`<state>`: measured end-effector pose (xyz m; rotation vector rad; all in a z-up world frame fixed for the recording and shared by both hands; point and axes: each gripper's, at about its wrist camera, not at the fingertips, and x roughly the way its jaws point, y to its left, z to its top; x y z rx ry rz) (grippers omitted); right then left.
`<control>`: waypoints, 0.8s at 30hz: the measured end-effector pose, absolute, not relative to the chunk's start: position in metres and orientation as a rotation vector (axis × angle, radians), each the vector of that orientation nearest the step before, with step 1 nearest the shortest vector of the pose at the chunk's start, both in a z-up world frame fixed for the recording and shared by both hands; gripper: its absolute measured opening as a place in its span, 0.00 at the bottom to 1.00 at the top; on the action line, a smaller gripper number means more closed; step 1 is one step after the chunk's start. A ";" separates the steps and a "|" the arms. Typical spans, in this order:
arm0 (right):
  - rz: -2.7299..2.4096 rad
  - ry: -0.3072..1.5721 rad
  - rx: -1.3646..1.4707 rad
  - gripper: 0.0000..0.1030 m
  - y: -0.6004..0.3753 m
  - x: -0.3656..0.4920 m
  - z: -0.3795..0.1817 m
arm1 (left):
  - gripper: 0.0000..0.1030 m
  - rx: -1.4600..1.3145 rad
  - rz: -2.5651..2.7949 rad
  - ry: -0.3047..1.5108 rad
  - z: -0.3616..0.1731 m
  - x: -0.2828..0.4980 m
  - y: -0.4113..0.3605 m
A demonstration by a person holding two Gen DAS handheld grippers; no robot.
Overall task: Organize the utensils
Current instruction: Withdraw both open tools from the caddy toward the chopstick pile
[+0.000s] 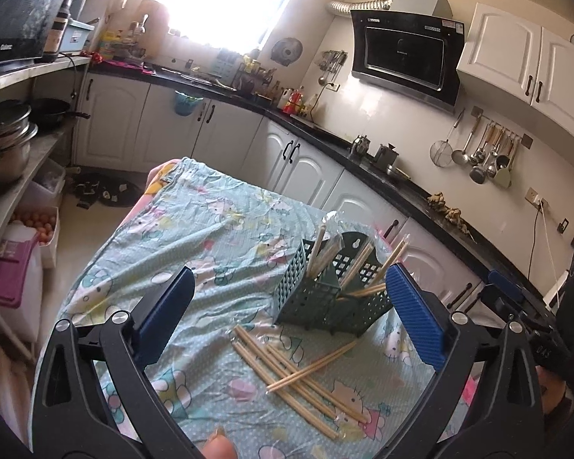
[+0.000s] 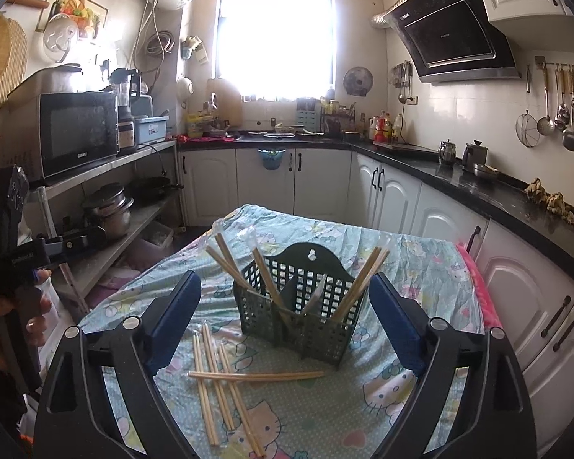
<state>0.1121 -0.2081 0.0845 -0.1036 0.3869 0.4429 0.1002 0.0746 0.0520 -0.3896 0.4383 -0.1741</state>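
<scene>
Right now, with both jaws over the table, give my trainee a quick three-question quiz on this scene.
1. True or false: the left gripper holds a chopstick.
2. Where do the loose chopsticks lie: A in the holder, B on the cloth in front of it, C on the counter?
3. What colour is the utensil holder?

Key: 1 false, its jaws stand open and empty; 2 B; 3 dark green.
</scene>
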 end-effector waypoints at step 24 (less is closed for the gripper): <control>0.492 0.479 -0.189 0.88 -0.177 0.093 0.044 | 0.89 -0.355 -0.133 0.529 0.014 0.075 0.081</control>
